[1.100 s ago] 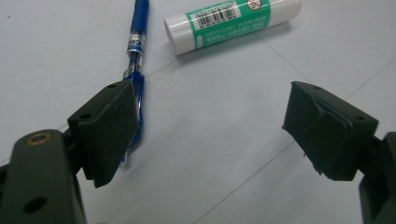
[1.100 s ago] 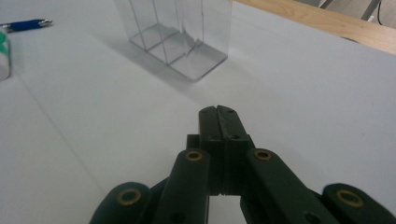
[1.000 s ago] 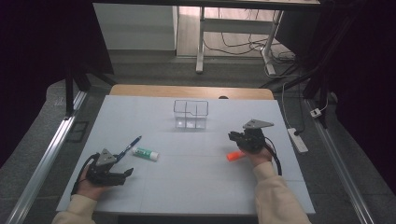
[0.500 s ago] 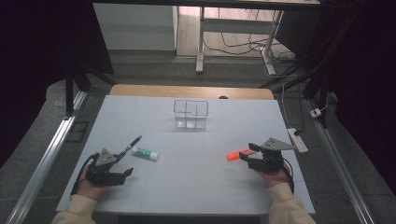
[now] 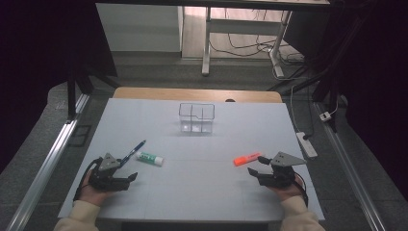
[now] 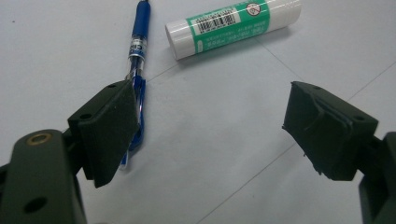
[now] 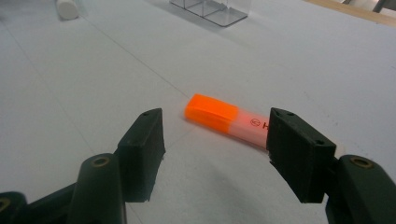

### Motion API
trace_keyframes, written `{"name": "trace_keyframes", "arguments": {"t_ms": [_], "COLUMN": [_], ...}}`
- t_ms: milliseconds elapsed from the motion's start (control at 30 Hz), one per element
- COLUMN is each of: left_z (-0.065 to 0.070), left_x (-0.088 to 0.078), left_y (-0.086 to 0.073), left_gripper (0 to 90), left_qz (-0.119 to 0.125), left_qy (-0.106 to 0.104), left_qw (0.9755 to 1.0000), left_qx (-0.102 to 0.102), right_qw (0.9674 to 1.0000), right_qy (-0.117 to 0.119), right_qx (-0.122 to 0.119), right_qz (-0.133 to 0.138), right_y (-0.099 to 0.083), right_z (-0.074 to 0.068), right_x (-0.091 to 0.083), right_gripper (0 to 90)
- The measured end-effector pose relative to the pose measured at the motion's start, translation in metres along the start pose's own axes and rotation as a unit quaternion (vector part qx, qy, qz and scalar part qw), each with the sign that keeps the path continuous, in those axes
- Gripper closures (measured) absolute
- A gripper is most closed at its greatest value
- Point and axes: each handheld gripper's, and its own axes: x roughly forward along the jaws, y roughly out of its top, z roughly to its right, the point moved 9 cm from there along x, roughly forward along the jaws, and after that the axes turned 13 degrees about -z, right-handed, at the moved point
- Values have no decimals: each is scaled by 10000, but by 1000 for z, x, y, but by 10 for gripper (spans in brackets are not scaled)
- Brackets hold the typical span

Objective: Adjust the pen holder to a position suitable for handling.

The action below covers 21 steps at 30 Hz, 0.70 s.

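Note:
An orange highlighter (image 5: 247, 159) lies flat on the white table (image 5: 202, 197), right of centre. My right gripper (image 5: 255, 164) sits just behind it, low over the table. Its jaws have just been opening and now stand open with nothing between them. In the right gripper view the highlighter (image 7: 224, 119) lies just ahead of the gripper (image 7: 215, 135). At the near left my left gripper (image 5: 130, 174) rests open and empty. A blue pen (image 6: 139, 37) and a green-and-white glue stick (image 6: 233, 23) lie just beyond the left gripper (image 6: 210, 107).
A clear plastic box (image 5: 196, 118) with compartments stands at the middle back of the table. The pen (image 5: 133, 151) and glue stick (image 5: 149, 158) lie side by side at the left. A white power strip (image 5: 306, 144) lies on the floor off the right edge.
The right gripper let go of the highlighter, opened, and drew back to the right and toward the near edge. The highlighter stays on the table. The left hand has not moved.

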Motion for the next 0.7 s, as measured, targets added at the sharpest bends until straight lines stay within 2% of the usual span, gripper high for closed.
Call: {"name": "trace_keyframes", "arguments": {"t_ms": [400, 700], "left_z": [-3, -5], "left_x": [-2, -5], "left_y": [0, 0], "left_gripper": [175, 174], "left_qz": [29, 54], "left_qy": [28, 65], "left_qw": [10000, 9999], "left_qx": [-55, -83], "right_qw": [9999, 9998], "right_qy": [84, 62], "right_qx": [-91, -167], "right_qz": [18, 51], "right_y": [2, 3], "right_z": [-3, -4], "right_x": [2, 2], "right_gripper": [368, 368]}}
